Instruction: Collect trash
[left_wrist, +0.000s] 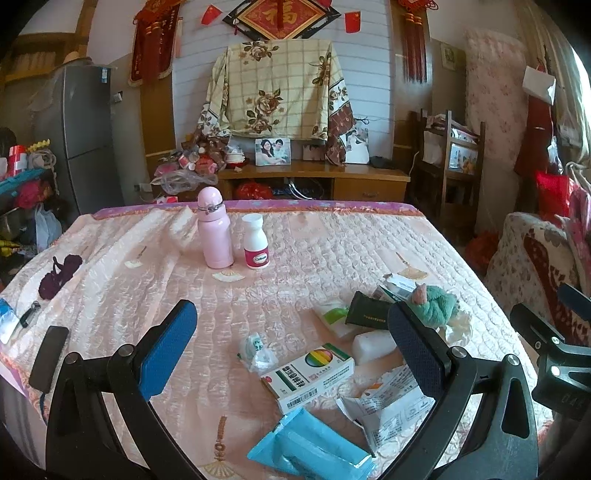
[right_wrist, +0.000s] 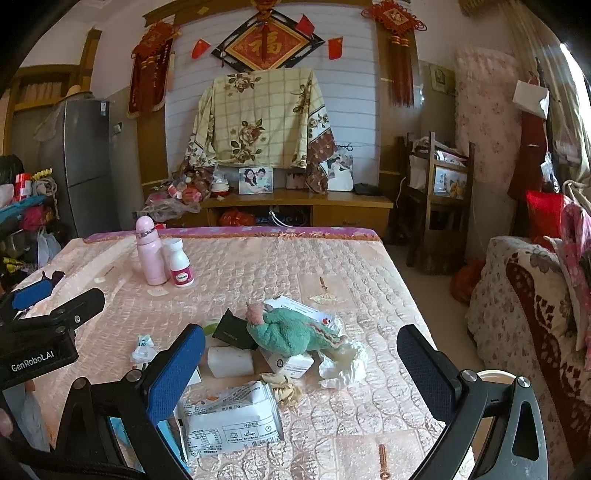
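Trash lies scattered on the pink quilted bed. My left gripper hovers open over a small crumpled wrapper, a white medicine box with a rainbow logo, a blue packet and a torn white wrapper. My right gripper is open too, above the same torn white wrapper, crumpled brown paper and crumpled white plastic. Neither holds anything. A teal plush toy rests on a dark packet and a white block.
A pink bottle and a white pill bottle stand upright toward the far side. A phone and dark yarn lie at the left edge. A patterned sofa flanks the bed's right; a pale round rim shows below its edge.
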